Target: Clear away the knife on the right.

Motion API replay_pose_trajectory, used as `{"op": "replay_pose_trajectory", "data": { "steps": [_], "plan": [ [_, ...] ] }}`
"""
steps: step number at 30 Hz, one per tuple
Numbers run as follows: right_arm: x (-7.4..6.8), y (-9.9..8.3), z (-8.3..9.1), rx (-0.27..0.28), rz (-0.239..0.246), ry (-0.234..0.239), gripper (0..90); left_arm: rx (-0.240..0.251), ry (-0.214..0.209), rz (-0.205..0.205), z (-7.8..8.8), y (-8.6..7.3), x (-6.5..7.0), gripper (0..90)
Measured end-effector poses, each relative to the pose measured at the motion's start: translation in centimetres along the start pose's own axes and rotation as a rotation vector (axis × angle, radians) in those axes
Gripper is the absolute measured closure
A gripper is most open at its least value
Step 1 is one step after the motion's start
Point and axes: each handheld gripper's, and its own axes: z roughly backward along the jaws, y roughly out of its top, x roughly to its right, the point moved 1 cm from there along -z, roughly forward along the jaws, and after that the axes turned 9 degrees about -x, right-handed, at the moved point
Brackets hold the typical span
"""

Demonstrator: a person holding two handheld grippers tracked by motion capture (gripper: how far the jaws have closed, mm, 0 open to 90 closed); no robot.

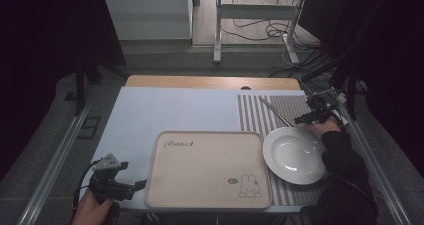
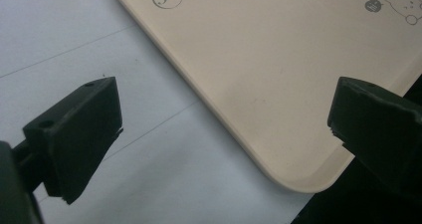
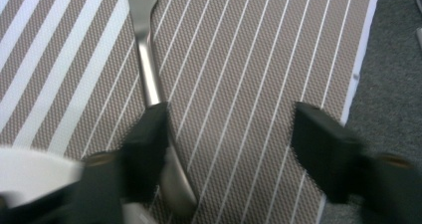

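Note:
A beige tray [image 1: 207, 133] with a rabbit print lies at the table's near middle. Right of it a white plate [image 1: 294, 155] rests on a striped placemat [image 1: 255, 116]. A metal utensil [image 1: 275, 112] lies slanted on the mat beyond the plate. My right gripper [image 1: 305, 119] hovers at the plate's far rim, open; in the right gripper view [image 3: 231, 129] one jaw stands over the utensil [image 3: 149, 69] and nothing is clamped. My left gripper [image 1: 140, 185] sits by the tray's near left corner, open [image 2: 224, 109], with the tray's corner [image 2: 278, 74] showing between its jaws.
A pale blue cloth [image 1: 170, 110] covers the table, whose wooden far edge [image 1: 210, 82] shows behind. Metal rails [image 1: 55, 160] run along both sides. The plate's rim [image 3: 30, 169] lies close beside the right gripper. Grey floor [image 3: 393, 59] borders the placemat's edge.

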Motion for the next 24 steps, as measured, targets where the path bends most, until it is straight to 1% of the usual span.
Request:
{"op": "replay_pose_trajectory", "data": {
  "steps": [2, 5, 6, 7, 10, 13, 15, 17, 19, 20, 21, 23, 24],
  "plan": [
    [-0.2, 0.5, -0.2, -0.008, 0.000, -0.005, 14.2, 0.001, -0.001, 0.000, 0.0, 0.0, 0.0, 1.8],
    [-0.7, 1.2, -0.8, -0.037, 0.010, 0.004, 0.8, 0.001, -0.001, 0.001, 0.0, 0.0, 0.0, 1.8],
    [-0.9, 1.4, -1.0, -0.056, 0.026, 0.006, 0.0, 0.001, -0.001, 0.000, 0.0, 0.0, 0.0, 1.8],
    [-1.1, 1.6, -1.3, -0.063, 0.036, 0.004, 0.0, 0.002, -0.001, 0.000, 0.0, 0.0, 0.0, 1.8],
    [-1.7, 2.1, -1.9, -0.091, 0.053, -0.001, 0.0, 0.001, -0.001, -0.001, 0.0, 0.0, 0.0, 1.8],
    [-2.3, 2.6, -2.6, -0.119, 0.081, 0.002, 0.0, 0.002, -0.001, -0.001, 0.0, 0.0, 0.0, 1.8],
    [-2.6, 2.9, -3.1, -0.130, 0.089, 0.001, 0.0, 0.002, -0.001, -0.002, 0.0, 0.0, 0.0, 1.8],
    [-2.9, 3.1, -3.4, -0.147, 0.103, -0.005, 2.7, 0.002, -0.001, -0.002, 0.0, 0.0, 0.0, 1.8],
    [-3.0, 3.3, -3.8, -0.173, 0.130, -0.003, 9.1, 0.002, 0.000, -0.002, 0.0, 0.0, 0.0, 1.8],
    [-3.2, 3.3, -3.9, -0.177, 0.149, -0.013, 10.6, 0.002, 0.000, -0.002, 0.0, 0.0, 0.0, 1.8],
    [-3.2, 3.4, -3.8, -0.179, 0.166, -0.011, 15.1, 0.001, 0.000, -0.003, 0.0, 0.0, 0.0, 1.8],
    [-3.3, 3.7, -3.5, -0.185, 0.173, -0.008, 29.4, 0.001, 0.000, -0.003, 0.0, 0.0, 0.0, 1.8],
    [-3.4, 3.8, -3.3, -0.190, 0.188, -0.005, 34.4, 0.000, 0.001, -0.005, 0.0, 0.0, 0.0, 1.8]
  ]
}}
